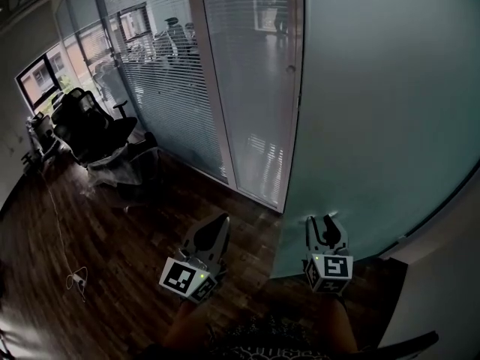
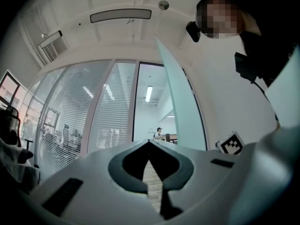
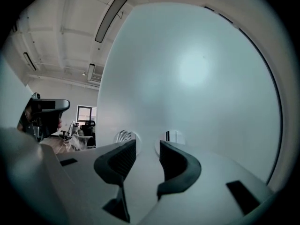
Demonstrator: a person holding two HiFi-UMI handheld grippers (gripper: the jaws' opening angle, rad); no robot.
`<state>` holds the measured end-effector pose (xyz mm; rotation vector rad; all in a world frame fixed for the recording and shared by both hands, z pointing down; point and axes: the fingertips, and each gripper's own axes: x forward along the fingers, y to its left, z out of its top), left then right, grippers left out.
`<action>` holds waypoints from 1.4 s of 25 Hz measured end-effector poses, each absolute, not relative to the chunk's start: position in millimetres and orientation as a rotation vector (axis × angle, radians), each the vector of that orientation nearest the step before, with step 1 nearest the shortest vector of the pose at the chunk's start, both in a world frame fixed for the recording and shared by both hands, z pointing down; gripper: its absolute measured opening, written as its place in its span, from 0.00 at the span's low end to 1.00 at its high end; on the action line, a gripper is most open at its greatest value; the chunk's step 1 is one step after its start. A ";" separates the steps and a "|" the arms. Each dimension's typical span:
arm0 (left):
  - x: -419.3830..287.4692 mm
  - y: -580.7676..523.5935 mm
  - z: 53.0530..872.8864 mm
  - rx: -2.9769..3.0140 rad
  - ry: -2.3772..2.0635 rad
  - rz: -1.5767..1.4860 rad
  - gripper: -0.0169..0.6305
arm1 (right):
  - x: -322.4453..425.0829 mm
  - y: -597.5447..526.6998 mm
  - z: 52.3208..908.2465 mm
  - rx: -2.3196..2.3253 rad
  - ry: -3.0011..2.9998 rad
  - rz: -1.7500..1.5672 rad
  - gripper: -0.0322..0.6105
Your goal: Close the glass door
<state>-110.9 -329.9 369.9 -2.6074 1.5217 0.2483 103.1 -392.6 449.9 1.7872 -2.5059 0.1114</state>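
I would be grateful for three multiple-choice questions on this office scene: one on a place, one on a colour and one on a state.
1. Where in the head view is the black swivel office chair?
A. upper left, by the glass wall with blinds
B. lower right corner
C. bottom centre

2. What colour is the wooden plank floor?
A. white
B. dark brown
C. light green

3. How do the right tool's jaws stand?
A. shut together
B. clamped on a handle
C. apart, holding nothing

Answers: 1 A, the chair sits at the far left beside the blinds. 2 B, the planks look dark brown. 3 C, a clear gap shows between the jaws, which face the pale frosted glass door.
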 end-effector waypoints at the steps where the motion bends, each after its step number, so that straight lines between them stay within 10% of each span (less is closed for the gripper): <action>1: -112.3 -330.1 368.8 -2.600 1.523 0.251 0.03 | 104.0 -393.7 451.6 1.787 -2.496 0.104 0.28; 35: -106.5 -378.1 364.5 -2.505 1.690 0.289 0.03 | 90.8 -465.5 451.6 1.732 -2.468 0.120 0.24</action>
